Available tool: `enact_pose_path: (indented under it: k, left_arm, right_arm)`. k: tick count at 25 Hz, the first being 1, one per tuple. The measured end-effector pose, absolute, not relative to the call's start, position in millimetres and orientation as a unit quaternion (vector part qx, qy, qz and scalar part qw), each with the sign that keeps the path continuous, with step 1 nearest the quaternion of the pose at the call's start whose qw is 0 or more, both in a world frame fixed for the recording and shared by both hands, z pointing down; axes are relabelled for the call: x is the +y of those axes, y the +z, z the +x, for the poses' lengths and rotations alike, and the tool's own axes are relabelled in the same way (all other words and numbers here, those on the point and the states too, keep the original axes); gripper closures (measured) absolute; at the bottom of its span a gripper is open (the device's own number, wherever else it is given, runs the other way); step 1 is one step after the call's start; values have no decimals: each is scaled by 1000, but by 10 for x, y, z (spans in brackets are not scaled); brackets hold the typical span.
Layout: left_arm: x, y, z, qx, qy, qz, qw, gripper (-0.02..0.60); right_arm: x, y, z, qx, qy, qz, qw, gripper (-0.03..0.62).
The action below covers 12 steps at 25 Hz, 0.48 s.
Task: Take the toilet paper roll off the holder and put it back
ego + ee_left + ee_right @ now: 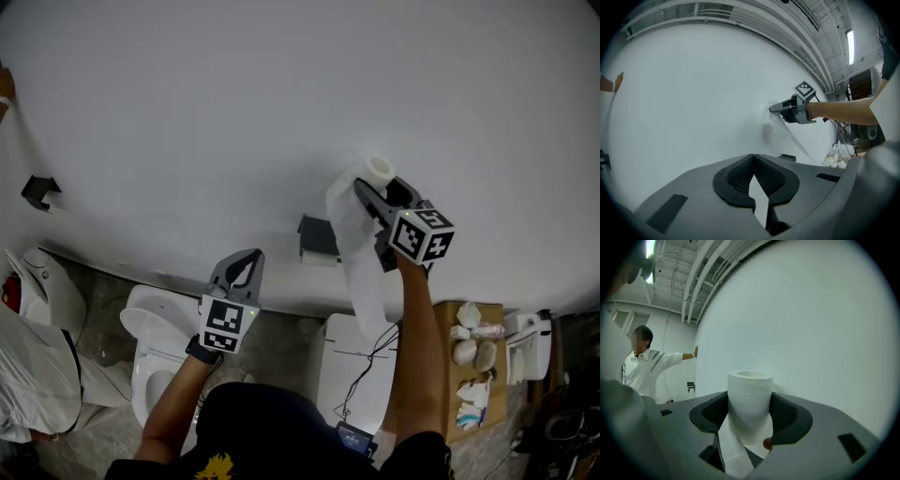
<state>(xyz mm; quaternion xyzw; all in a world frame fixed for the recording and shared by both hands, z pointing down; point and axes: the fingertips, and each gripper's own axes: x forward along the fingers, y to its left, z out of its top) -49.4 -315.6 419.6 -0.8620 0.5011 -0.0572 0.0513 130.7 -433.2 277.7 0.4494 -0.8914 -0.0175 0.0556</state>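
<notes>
Item: toilet paper roll. We held it clamped upright in the right hand-held gripper, clear of the holder below it, ready for remounting. Left hand-held gripper was clenched, empty, spare.

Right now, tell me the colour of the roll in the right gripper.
Plain white; the toilet paper roll shows best in the right gripper view.
</notes>
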Motion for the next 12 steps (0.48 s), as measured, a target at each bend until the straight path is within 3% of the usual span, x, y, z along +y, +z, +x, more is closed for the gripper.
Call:
enact_pose_path:
  k: [12]
  left_arm:
    - [-3127,4341,-516,506,-63,-859,41,564]
  right_arm:
    - [-4390,3589,1296,-876,-4,477,72,326]
